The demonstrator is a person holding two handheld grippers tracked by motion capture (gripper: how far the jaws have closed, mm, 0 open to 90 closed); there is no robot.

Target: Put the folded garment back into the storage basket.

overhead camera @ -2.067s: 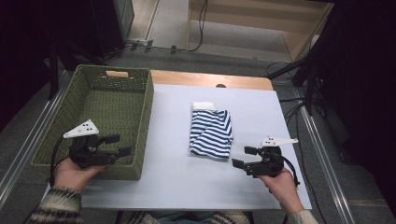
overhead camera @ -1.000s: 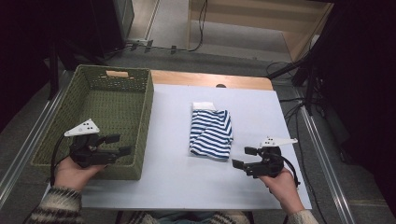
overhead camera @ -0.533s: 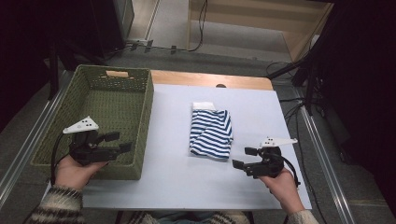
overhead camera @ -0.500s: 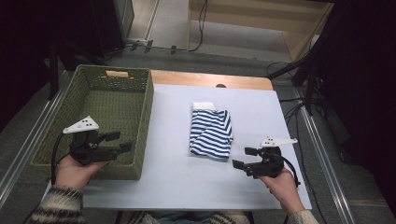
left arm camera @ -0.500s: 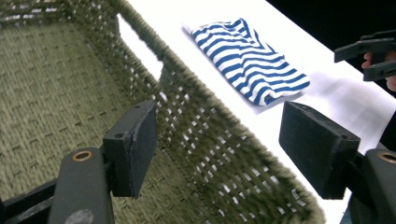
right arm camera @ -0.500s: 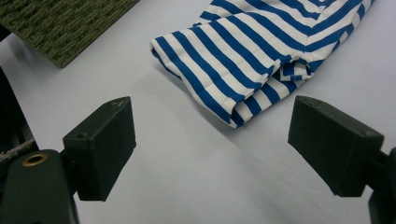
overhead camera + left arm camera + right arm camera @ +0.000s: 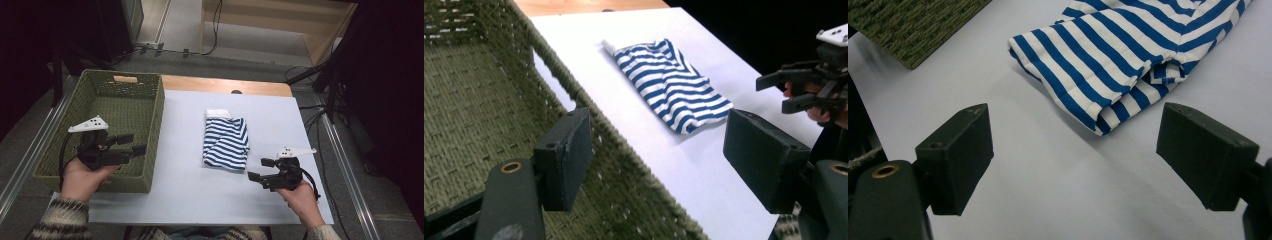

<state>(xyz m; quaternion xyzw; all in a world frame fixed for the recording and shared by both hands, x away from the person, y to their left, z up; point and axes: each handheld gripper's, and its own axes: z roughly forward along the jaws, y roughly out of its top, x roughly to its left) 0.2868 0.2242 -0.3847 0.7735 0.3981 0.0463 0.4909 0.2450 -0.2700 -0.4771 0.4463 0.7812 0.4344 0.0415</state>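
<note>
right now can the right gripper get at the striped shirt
Probably yes. The right gripper is open, just off the near corner of the striped shirt, with bare table between them and nothing in the way.

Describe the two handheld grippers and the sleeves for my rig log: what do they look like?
Both the left gripper and right gripper are black, with two blocky rectangular jaws. Each carries a pale three-cornered plate with dark dots on top and trails a black cable. The person's sleeves are knitted, in a beige and dark pattern.

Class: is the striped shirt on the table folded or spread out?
Folded: the shirt lies as a compact rectangle, with doubled layers visible at its edge.
</note>
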